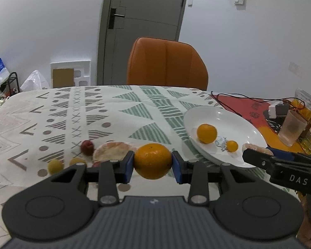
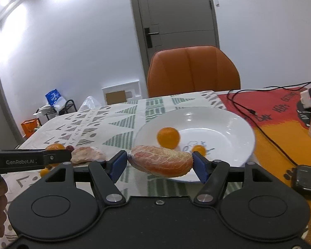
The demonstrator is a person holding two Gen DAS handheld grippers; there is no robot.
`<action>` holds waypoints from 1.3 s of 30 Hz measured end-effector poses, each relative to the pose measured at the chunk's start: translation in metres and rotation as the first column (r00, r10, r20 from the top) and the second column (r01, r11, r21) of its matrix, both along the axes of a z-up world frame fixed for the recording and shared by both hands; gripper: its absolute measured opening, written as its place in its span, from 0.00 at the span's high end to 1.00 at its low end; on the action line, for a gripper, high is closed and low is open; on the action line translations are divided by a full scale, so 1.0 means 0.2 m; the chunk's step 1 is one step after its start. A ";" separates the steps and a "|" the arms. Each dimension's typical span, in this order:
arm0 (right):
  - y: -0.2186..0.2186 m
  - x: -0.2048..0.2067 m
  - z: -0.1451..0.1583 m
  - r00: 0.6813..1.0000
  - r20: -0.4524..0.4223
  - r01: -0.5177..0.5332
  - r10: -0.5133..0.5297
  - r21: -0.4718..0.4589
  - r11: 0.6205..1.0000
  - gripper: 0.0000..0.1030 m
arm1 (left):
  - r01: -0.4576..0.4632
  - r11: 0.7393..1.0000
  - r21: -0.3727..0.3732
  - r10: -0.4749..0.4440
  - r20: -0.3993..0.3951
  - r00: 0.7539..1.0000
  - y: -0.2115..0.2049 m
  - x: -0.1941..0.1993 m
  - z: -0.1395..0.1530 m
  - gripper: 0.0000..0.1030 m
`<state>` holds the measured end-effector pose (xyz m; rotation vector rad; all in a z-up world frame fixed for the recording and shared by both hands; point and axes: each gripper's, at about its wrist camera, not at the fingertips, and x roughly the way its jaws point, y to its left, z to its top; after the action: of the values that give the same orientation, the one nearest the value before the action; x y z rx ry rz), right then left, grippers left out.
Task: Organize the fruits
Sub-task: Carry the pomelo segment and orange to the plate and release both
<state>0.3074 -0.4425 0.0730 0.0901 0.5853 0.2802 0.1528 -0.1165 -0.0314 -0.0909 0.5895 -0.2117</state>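
While clamped, orange (image 1: 152, 161) between left gripper (image 1: 153, 165) pads, beside plate (image 1: 234, 116).

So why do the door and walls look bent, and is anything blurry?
Both views bow straight lines because of fisheye lenses. In the right wrist view, the round white plate and the orange on it look smeared, with ceiling-light glare at top left; the left wrist view is sharper.

Black gripper (image 1: 152, 164); blue pads (image 1: 129, 166)
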 end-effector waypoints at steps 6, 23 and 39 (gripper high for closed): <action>-0.07 0.01 -0.02 1.000 -0.005 0.026 -0.026 0.004 1.000 0.37 | 0.025 1.000 0.008 -0.025 0.002 1.000 -0.07 0.02 0.00 0.64; -0.19 0.09 -0.09 0.998 -0.027 0.064 -0.064 0.013 0.998 0.36 | 0.065 0.997 0.028 -0.065 0.009 0.998 -0.21 0.10 -0.01 0.64; -0.33 0.04 -0.12 0.992 -0.045 0.119 -0.116 0.081 0.990 0.23 | 0.130 0.991 0.043 -0.131 0.011 0.991 -0.41 0.19 -0.01 0.64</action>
<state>0.3155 -0.5084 0.0493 0.2104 0.6063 0.1884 0.1913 -0.1990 -0.0339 -0.0097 0.5861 -0.3264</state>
